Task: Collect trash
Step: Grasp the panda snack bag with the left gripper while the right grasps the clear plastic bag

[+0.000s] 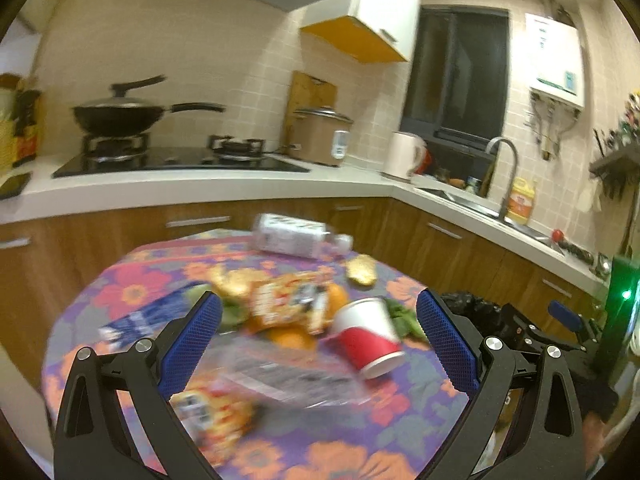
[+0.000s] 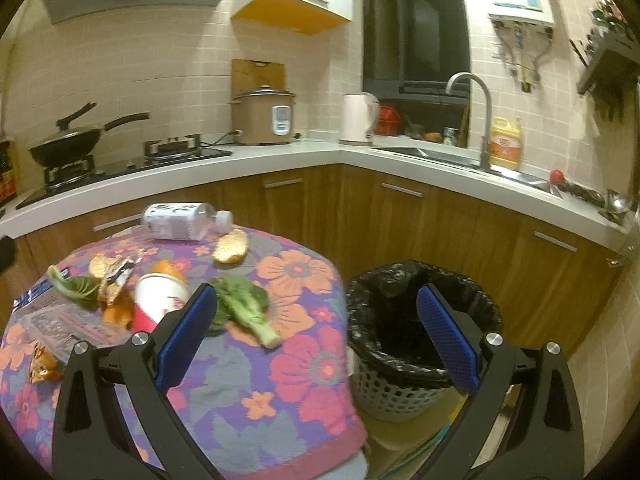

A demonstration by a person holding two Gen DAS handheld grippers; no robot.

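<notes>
- We hold our left claw [image 1: 318,344] agape, empty, over the red-and-white paper cup [image 1: 366,338] on the floral-clothed bench [image 1: 132,292].
- We hold our right claw [image 2: 316,340] agape, empty, toward the black-lined white basket bin [image 2: 400,390], placed beside the bench for drops.

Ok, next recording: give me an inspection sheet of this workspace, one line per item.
Surface: round table under a floral cloth, crowded on its left half.
Job's things: tipped red-and-white paper cup; plastic bottle lying at the far edge; leafy greens; snack wrappers; orange peel; bread piece; black-lined bin beside the table.
Clutter: nothing seen beyond the trash.
Grippers: left gripper jaws open over the pile, holding nothing; right gripper jaws open, empty, between table edge and bin.
Cables: cord from the rice cooker.
Surroundings: counter with wok, kettle, faucet.
</notes>
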